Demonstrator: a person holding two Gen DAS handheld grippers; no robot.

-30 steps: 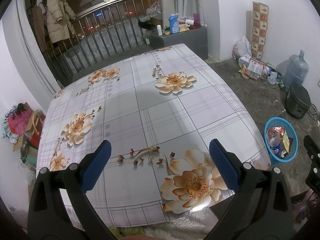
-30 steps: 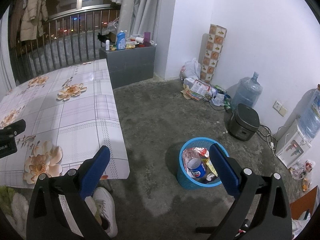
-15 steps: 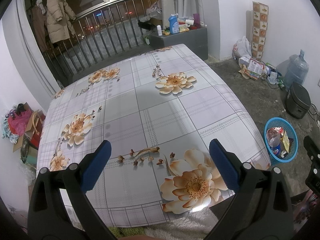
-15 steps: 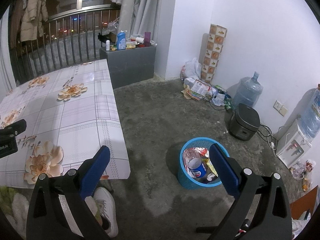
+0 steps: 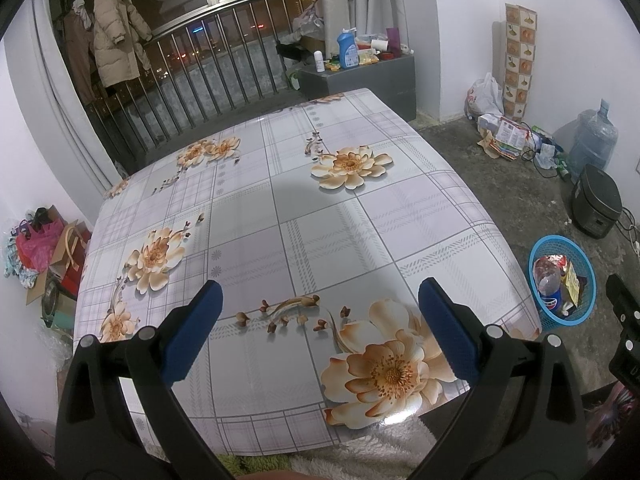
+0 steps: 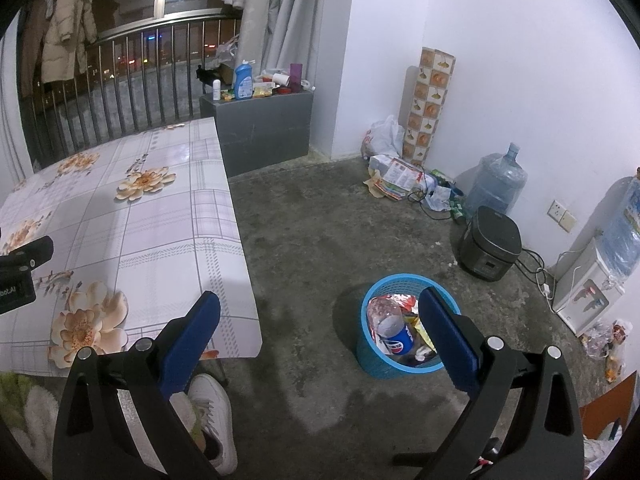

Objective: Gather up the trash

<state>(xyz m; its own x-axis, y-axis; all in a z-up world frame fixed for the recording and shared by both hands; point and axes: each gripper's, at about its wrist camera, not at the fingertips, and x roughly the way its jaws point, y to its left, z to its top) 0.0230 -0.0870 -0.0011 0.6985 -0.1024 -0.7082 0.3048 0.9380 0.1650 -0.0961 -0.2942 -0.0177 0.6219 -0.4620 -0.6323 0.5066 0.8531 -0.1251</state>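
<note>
A blue mesh trash basket [image 6: 370,350] stands on the concrete floor right of the table; it also shows in the left wrist view [image 5: 586,312]. It holds a Pepsi bottle [image 6: 394,330] and snack wrappers [image 6: 404,302]. My left gripper [image 5: 318,312] is open and empty above the near edge of the flowered table [image 5: 280,216], which shows no trash. My right gripper [image 6: 318,316] is open and empty, held over the floor just left of the basket.
A grey cabinet [image 6: 260,132] with bottles stands at the back. Papers and bags [image 6: 394,176], a water jug [image 6: 496,184], a rice cooker [image 6: 490,244] and a water dispenser [image 6: 588,288] line the right wall. My white shoe [image 6: 212,412] is below the table corner.
</note>
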